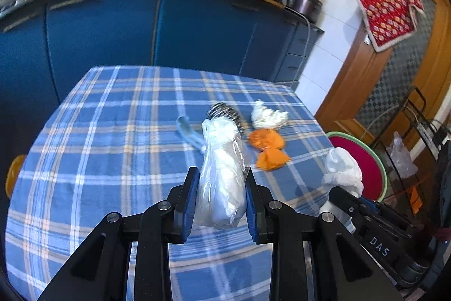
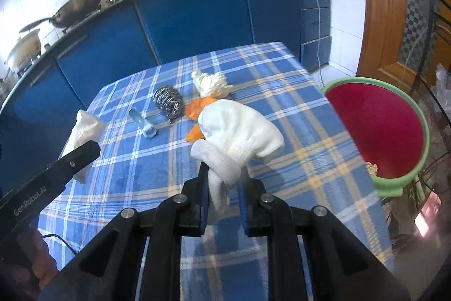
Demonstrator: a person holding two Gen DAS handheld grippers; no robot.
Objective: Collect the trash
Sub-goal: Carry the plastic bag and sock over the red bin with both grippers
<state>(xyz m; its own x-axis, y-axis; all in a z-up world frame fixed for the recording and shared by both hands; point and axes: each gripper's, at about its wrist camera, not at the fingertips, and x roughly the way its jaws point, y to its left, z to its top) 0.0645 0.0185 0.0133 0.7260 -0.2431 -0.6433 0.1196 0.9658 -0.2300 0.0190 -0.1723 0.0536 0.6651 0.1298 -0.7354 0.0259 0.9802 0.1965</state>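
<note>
Both grippers were loaded. Left gripper (image 1: 221, 198) jaws were pinched on a clear plastic bag (image 1: 222, 174) of white wadding, raised above the plaid table (image 1: 98, 160). Right gripper (image 2: 222, 200) jaws were clamped on the cuff of a white cloth glove (image 2: 239, 131), near the red bin (image 2: 377, 126). Judged: both items light, soft and crushable; the bag film looked slippery, so gripping its bulk seemed safest.

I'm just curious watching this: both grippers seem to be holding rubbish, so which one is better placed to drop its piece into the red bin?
Probably the right gripper: its white cloth hangs near the red bin beside the table's right edge.
</note>
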